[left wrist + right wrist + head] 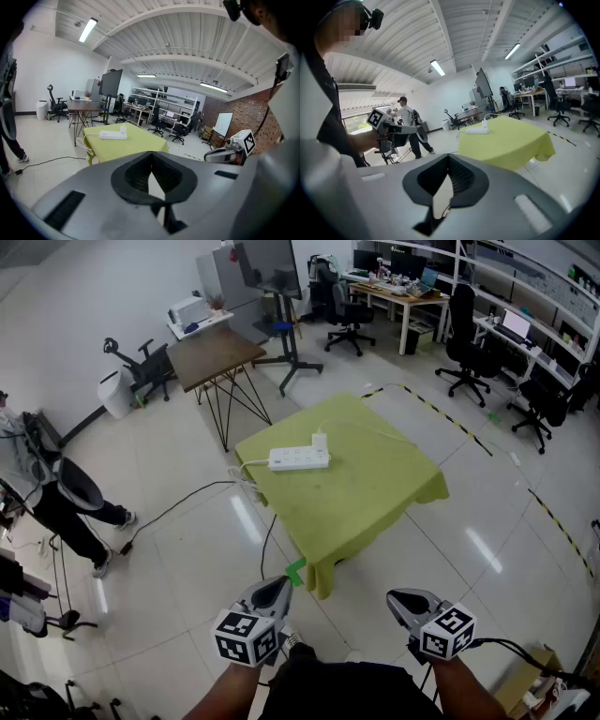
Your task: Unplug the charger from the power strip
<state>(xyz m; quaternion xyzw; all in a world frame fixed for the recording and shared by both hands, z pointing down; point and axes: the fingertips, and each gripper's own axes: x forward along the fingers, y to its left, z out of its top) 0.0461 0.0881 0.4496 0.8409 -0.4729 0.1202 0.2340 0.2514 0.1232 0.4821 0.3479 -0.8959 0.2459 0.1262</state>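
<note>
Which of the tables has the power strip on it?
The yellow-green cloth-covered table, the nearest one: the white power strip lies there, with the charger plugged in. The brown table behind it carries neither.

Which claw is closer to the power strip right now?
Left, by a little. The left claw hangs short of the table, nearly in line with the power strip; the right claw is equally far back but offset to the right.
</note>
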